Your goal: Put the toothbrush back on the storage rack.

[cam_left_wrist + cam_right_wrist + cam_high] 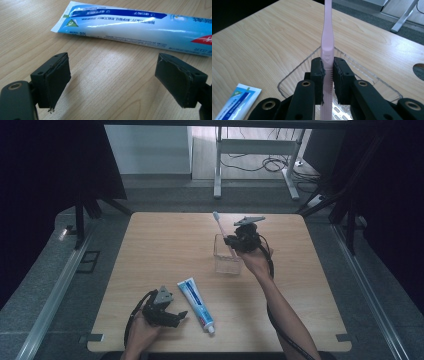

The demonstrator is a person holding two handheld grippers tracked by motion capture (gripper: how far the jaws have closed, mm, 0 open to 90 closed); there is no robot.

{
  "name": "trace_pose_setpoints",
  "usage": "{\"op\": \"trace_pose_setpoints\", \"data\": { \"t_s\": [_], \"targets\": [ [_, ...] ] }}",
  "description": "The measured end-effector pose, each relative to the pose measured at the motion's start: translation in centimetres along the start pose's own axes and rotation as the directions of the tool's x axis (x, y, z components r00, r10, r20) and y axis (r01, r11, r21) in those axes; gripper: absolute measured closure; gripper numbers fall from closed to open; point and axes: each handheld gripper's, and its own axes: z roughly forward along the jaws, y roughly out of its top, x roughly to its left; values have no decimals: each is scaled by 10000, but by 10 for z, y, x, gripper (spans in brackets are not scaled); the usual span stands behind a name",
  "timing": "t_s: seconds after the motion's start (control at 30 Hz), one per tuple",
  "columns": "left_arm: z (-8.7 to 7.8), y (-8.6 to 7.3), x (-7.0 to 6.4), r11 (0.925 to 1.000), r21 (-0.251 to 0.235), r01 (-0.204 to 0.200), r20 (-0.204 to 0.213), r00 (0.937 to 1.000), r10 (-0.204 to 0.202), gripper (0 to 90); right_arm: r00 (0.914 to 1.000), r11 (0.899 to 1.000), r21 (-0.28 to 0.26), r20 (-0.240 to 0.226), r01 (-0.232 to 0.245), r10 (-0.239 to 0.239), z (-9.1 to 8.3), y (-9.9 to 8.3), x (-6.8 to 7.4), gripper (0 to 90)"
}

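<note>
We see wooden table (165, 245): light wood-grain top, rounded corners, grey brackets at near edge. On it we find toothpaste tube (196, 304), white and blue, lying flat near front edge left of centre, cap end toward person, crimped end toward table middle. We also find clear plastic cup (226, 260), squarish, standing upright past centre toward right, well apart from tube. In left gripper view, tube (135, 27) lies flat across bare wood (107, 75). In right gripper view, cup rim (294, 72) sits on tabletop, tube's crimped end (239, 100) near lower left.
</note>
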Motion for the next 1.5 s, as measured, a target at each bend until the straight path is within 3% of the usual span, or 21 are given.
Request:
{"op": "trace_pose_setpoints", "data": {
  "t_s": [0.37, 0.87, 1.2, 1.37, 1.5],
  "targets": [
    [0, 0, 0, 10000, 28, -23, 22, 10000, 23, 130, 9991, 9979, 597, 319, 261, -281, 19, -12, -3, 789],
    [2, 0, 0, 9999, 155, -63, -8, 10000, 63, 130, 9988, 9902, 1379, 408, 218, -277, 28, -21, -7, 789],
    [3, 0, -1, 9997, 204, -97, 11, 10000, 97, 130, 9991, 9806, 1945, 305, 236, -301, 30, -24, -11, 787],
    [3, 0, -1, 9997, 235, -116, -4, 9999, 116, 130, 9990, 9677, 2495, 159, 360, -412, 33, -23, -12, 783],
    [3, 0, -1, 9995, 273, -129, 2, 9999, 129, 130, 9992, 9639, 2639, 91, 359, -397, 32, -23, -12, 780]
  ]
}}
